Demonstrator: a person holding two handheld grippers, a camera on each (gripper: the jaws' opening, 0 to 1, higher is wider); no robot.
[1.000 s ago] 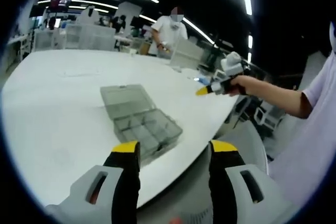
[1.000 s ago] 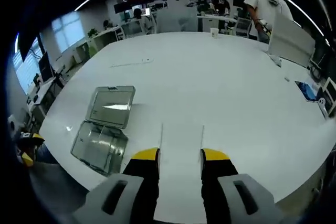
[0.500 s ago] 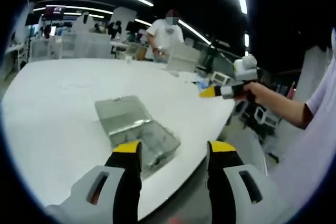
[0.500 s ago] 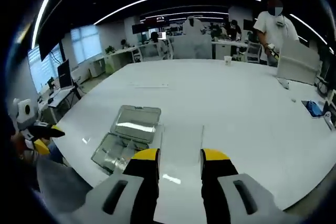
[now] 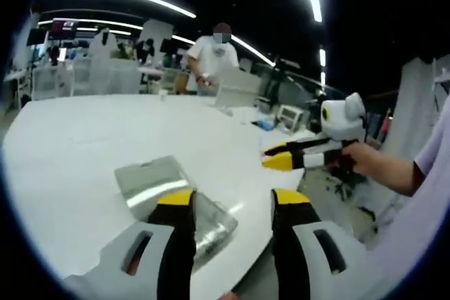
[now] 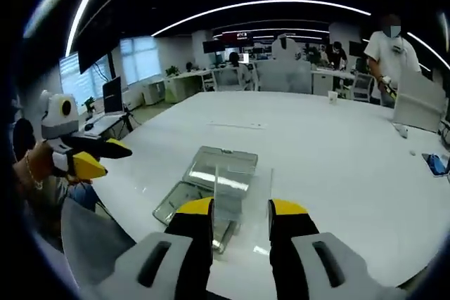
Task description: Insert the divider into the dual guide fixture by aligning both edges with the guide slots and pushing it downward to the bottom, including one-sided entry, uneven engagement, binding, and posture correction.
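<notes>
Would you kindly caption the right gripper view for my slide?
Right claw holds a clear divider above the open plastic box on the white table.

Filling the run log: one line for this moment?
right gripper: holds clear divider | left gripper: open, empty | open case on table | not inserted

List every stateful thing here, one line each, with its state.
Case: lid open, flat on the table.
Divider: upright, held by the right hand-held gripper.
Left hand-held gripper: open, empty.
</notes>
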